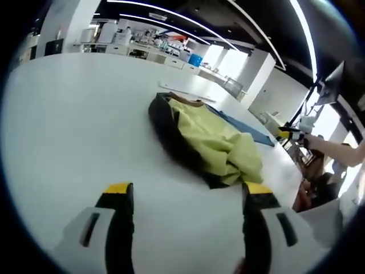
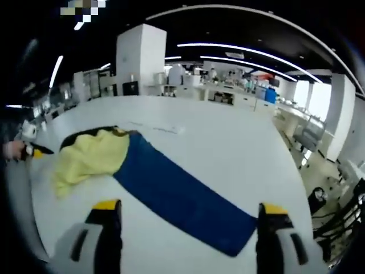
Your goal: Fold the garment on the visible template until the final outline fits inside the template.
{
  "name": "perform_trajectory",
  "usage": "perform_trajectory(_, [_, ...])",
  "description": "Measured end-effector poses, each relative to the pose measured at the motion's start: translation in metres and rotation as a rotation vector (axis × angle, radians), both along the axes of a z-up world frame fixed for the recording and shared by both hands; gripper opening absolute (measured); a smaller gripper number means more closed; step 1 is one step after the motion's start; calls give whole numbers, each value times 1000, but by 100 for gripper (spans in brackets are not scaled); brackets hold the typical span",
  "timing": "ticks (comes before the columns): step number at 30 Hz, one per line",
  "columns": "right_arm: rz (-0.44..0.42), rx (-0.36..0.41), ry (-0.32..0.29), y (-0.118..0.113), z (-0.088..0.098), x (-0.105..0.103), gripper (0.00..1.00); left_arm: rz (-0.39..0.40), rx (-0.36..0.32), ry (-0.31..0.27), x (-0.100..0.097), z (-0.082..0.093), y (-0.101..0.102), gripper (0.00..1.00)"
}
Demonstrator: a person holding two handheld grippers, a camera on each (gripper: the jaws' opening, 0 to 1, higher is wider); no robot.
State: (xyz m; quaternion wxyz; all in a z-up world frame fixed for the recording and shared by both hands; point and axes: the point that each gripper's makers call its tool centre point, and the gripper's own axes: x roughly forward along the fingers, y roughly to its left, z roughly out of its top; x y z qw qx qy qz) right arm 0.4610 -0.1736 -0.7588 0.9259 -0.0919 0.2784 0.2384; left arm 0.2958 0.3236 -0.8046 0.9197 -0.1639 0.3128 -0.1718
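A wide white bench carries everything in the scene, and it spreads across the right gripper view as well. On it lies a long blue rectangular template mat, stretching from near the middle of the bench toward the right claw; in the left gripper view only a strip of it shows beyond the garment. The crumpled yellow garment with a dark lining sits bunched at one end of the mat, partly on it and partly on the bare bench. In the right gripper view the garment covers the mat's far left end, its dark edge at the back.

The left claw hangs above the bench just short of the garment, its two yellow-tipped jaws spread wide and holding nothing. The right claw is likewise spread wide and empty, its jaws framing the near end of the mat without visibly touching it.

At the left edge of the right gripper view, the other claw's yellow tip shows beside the garment.
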Motion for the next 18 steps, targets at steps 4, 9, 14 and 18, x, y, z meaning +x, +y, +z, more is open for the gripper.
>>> perform_trajectory(4, [3, -1, -13, 2, 9, -1, 100, -7, -6, -6, 2, 3, -4, 72])
perform_trajectory(9, [17, 11, -16, 10, 11, -9, 99, -46, 1, -9, 4, 4, -11, 71])
perform_trajectory(14, [38, -3, -12, 17, 11, -17, 97, -72, -8, -4, 8, 2, -23, 68])
perform_trajectory(18, [41, 0, -15, 19, 14, -19, 96, -90, -12, -1, 12, 0, -31, 65])
